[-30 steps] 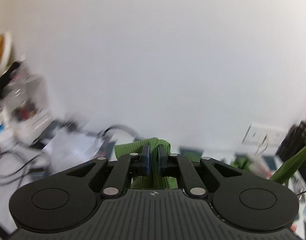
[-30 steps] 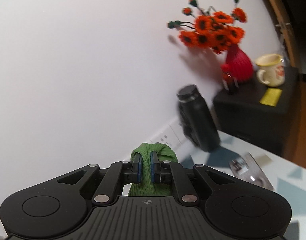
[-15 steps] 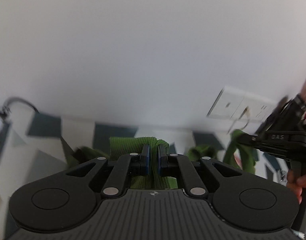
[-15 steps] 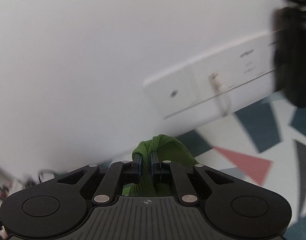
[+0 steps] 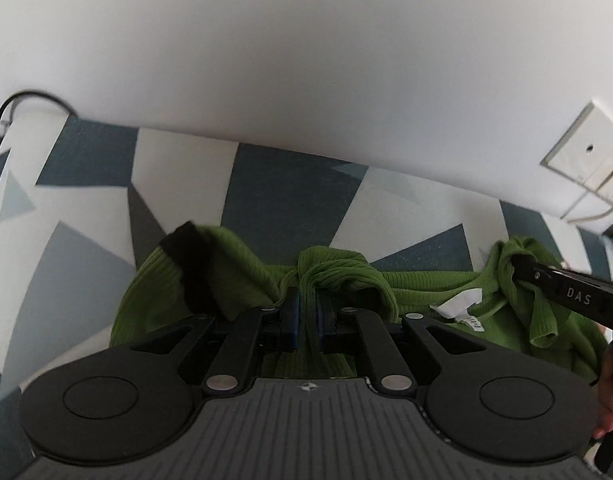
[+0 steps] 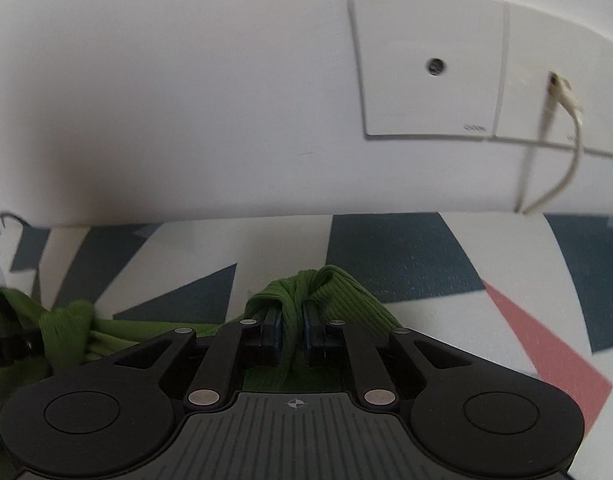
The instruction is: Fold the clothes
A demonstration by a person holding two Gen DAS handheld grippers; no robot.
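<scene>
the left gripper [image 5: 306,322] and right gripper [image 6: 292,330] are each clenched on a bunched pinch of the green ribbed garment [image 5: 422,286], low centre of both views over the patterned tabletop [image 5: 178,168]. risk — the thin pinches may slip, or the black-trimmed sleeve [image 5: 188,268] may fold crooked. its long axis runs left-right across the frame, neck label [image 5: 460,304] facing up.

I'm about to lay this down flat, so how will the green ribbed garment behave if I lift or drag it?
Probably floppy: the green ribbed garment bunches into folds at the left gripper and right gripper and sags between them. Likely light, since small pinches hold it. It may drag and wrinkle rather than slide on the patterned tabletop.
</scene>
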